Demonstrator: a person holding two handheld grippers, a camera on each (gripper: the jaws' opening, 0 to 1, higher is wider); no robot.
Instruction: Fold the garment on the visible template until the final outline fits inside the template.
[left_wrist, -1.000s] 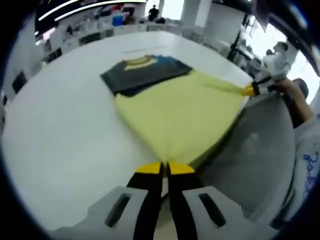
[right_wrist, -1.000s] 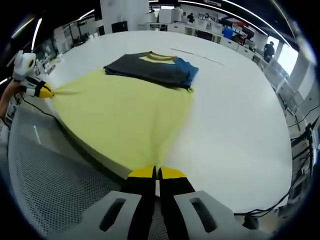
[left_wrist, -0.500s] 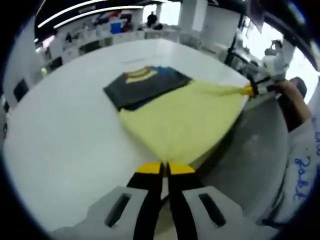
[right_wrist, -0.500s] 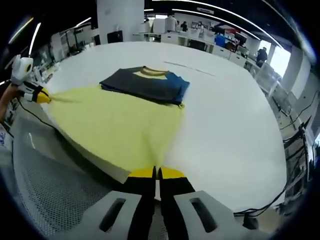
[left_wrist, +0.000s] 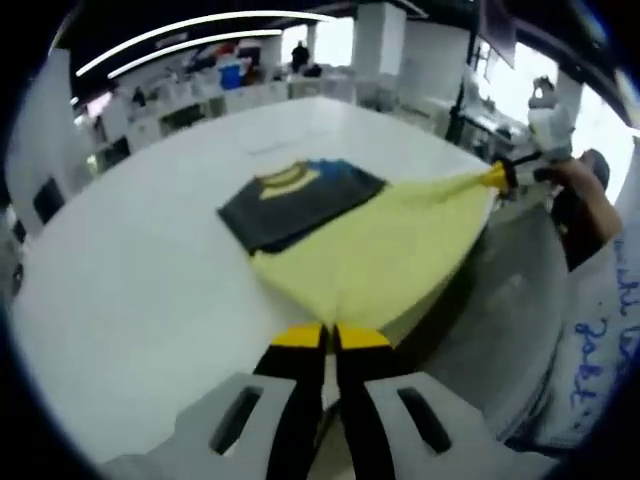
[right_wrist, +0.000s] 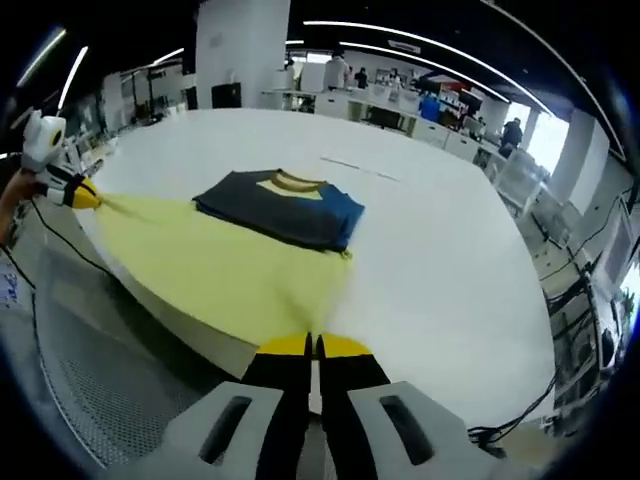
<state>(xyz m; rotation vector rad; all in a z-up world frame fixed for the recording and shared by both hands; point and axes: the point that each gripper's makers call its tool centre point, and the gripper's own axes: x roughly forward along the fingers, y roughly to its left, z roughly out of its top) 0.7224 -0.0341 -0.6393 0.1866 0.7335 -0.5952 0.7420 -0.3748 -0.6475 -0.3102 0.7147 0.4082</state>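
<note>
Your left gripper (left_wrist: 330, 335) has its fingers clamped on one yellow corner of the garment (left_wrist: 370, 245), and your right gripper (right_wrist: 310, 345) is pinched tight on the other corner; the yellow panel hangs taut between them, pulled out past the near edge of the white counter (left_wrist: 130, 300). The far part of the garment, a dark grey and blue block with a yellow collar, lies flat on the counter. Risk, as I judge it: you hold the whole near half off the counter, so if either corner slips from the fingers the cloth drops over the edge and drags the folded part with it. Uneven tension between your two hands could also skew the dark block or crease the yellow panel before you lay it over. I cannot make out the template outline under the garment, so alignment cannot be checked from here. The left gripper view shows a sleeved arm (left_wrist: 590, 220) behind the opposite gripper; the right gripper view shows the counter's long bare stretch to the right of the garment and a thin line (right_wrist: 350, 167) on the counter beyond the collar.
</note>
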